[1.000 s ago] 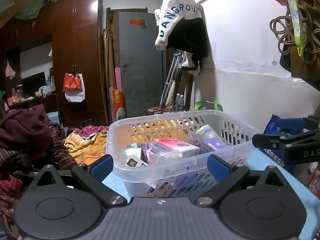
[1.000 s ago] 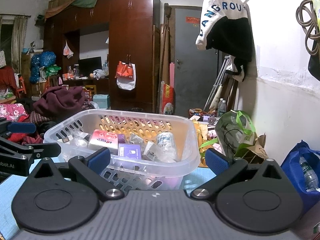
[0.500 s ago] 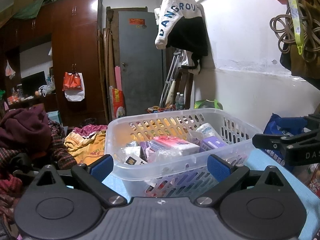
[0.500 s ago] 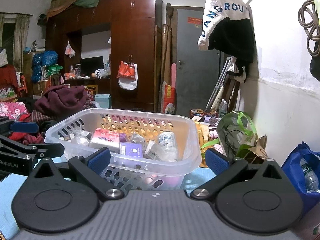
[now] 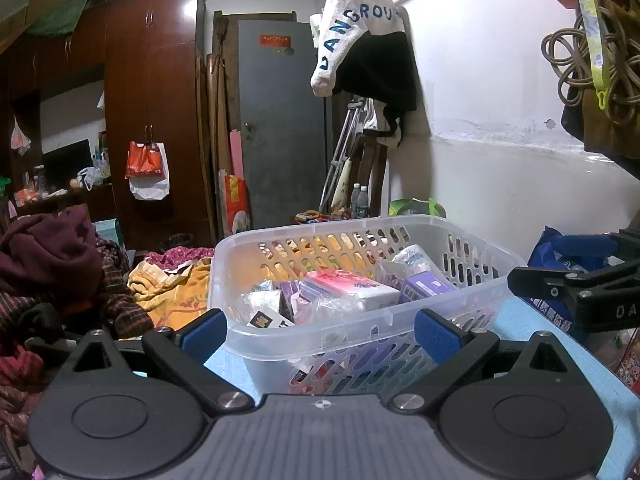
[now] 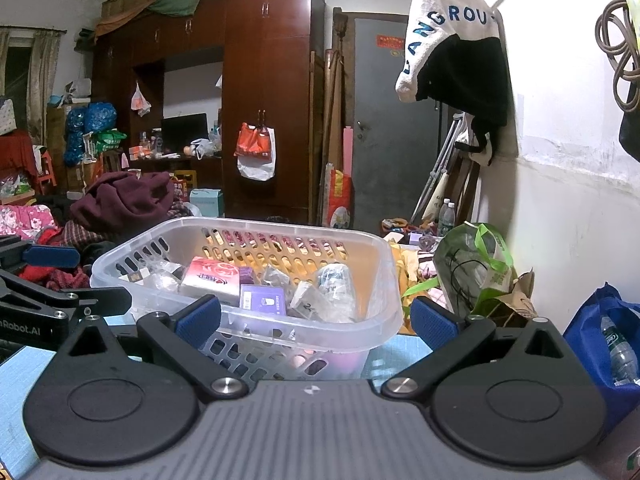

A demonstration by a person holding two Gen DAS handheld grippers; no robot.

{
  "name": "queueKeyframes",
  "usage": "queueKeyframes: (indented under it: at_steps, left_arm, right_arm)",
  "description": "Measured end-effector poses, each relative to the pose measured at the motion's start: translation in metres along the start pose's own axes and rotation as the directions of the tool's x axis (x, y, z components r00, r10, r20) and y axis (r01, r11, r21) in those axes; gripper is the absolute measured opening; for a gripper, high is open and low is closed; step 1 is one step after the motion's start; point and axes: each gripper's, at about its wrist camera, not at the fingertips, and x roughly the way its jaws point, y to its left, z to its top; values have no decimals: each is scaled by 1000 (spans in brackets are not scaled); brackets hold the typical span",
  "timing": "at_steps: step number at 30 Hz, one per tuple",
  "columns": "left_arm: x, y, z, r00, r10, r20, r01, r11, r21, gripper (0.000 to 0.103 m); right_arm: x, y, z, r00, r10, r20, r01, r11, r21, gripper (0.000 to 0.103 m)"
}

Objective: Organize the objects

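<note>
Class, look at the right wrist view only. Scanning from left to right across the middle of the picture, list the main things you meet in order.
Left gripper → maroon clothes heap → clear plastic basket → green-handled bag → blue bag with a bottle.

A dark wooden wardrobe (image 6: 264,100) stands beside a grey door (image 5: 280,128), with a white wall (image 5: 500,100) on the right.

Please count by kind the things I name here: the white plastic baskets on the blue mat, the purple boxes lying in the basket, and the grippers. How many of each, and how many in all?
White plastic basket: 1
Purple box in the basket: 1 clearly seen
Grippers: 2, the left gripper and the right gripper, both open
Total: 4
</note>
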Motion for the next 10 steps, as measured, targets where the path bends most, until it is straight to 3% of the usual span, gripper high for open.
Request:
queueKeyframes:
  at_steps: [10]
  left_arm:
    - [3,-3,0,1000,6,9,-6,1000,-6,101]
  right_arm:
    - [0,-1,0,1000,-2,-2,2,1000,-3,103]
